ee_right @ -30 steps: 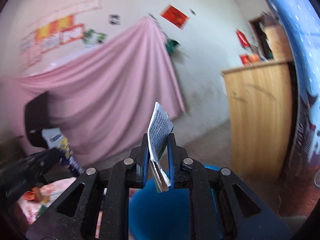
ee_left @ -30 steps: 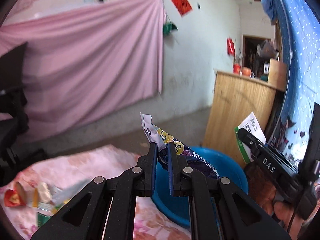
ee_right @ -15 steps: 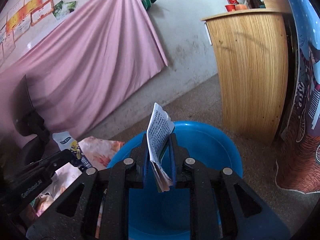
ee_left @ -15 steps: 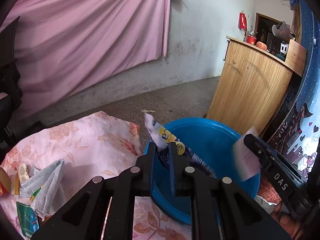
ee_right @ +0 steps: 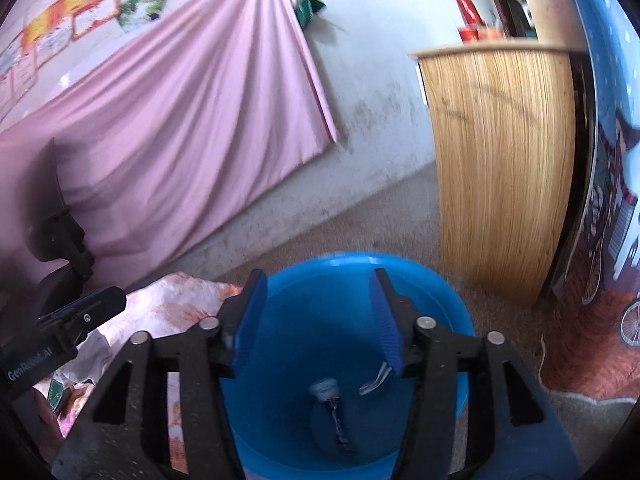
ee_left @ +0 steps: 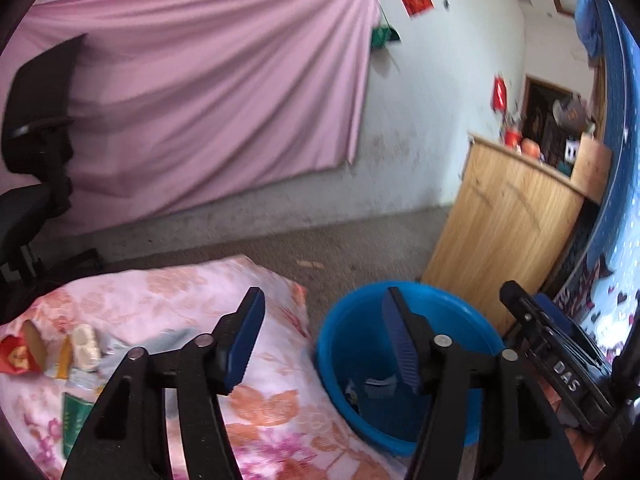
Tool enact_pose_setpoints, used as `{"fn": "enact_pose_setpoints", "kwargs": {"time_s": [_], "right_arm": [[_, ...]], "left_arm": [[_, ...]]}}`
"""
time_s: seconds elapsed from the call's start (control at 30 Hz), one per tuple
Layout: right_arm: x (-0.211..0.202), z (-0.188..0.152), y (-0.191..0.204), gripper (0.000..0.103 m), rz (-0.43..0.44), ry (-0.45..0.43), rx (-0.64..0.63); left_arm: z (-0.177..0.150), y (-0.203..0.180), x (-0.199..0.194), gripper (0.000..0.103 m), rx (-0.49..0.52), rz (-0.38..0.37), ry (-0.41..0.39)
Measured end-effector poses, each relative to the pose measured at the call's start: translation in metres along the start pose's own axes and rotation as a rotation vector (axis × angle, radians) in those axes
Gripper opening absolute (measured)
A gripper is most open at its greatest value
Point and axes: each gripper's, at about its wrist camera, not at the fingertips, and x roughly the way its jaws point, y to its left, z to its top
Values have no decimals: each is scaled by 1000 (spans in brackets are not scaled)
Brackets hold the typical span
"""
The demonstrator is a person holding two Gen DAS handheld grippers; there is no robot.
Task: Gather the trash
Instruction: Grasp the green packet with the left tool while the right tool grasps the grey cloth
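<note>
2 tongs [ee_left: 322,320] [ee_right: 316,308] gape over blue tub [ee_right: 460,320] beside wooden cabinet [ee_right: 500,160].

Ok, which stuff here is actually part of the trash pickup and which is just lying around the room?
Part of the job:
- blue tub, with dropped wrappers inside
- litter on the floral cloth
- left gripper and right gripper, both open and empty

Just lying about:
- pink curtain
- wooden cabinet
- black chair

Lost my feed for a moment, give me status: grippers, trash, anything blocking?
Left gripper and right gripper open, empty. Two wrappers lie in the blue basin. More trash on the floral cloth. Nothing blocking.
</note>
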Motion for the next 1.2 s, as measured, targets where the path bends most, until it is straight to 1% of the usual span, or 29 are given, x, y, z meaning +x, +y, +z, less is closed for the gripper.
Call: {"fn": "enact_pose_setpoints", "kwargs": {"time_s": [0.03, 0.07, 0.1, 0.13, 0.2, 0.27, 0.43, 0.57, 0.7, 0.83, 0.93, 1.0, 1.1, 1.2], "right_arm": [[-6, 2, 4, 93, 6, -27, -11], [-11, 3, 7, 97, 13, -55, -22], [-18, 4, 12, 103, 17, -83, -33], [-24, 5, 17, 103, 20, -112, -44], [-35, 6, 27, 103, 17, -170, -70], [-47, 6, 39, 103, 27, -232, -99], [-66, 6, 67, 103, 98, -326, -111], [-79, 3, 94, 103, 164, -398, -126], [-85, -1, 118, 103, 217, -421, -157], [-83, -7, 145, 103, 262, -393, -210], [-81, -12, 163, 103, 304, -378, -251], [-75, -16, 173, 103, 327, -350, -280], [-64, -23, 187, 103, 345, -286, -325], [-48, -30, 199, 103, 351, -202, -381]], "left_arm": [[1, 6, -8, 73, -14, 7, -23], [1, 14, -18, 81, -31, 19, -54], [1, 20, -25, 96, -42, 31, -83], [0, 27, -35, 101, -54, 50, -123], [-2, 43, -55, 101, -69, 94, -204], [-5, 58, -73, 101, -78, 144, -255], [-14, 91, -107, 101, -106, 226, -321], [-22, 108, -133, 101, -90, 296, -371], [-37, 125, -154, 101, -77, 353, -407], [-47, 142, -164, 101, -70, 392, -398], [-55, 154, -165, 101, -64, 416, -365], [-62, 162, -162, 101, -76, 419, -323], [-71, 171, -156, 101, -105, 416, -262], [-76, 176, -144, 101, -119, 415, -169]]}}
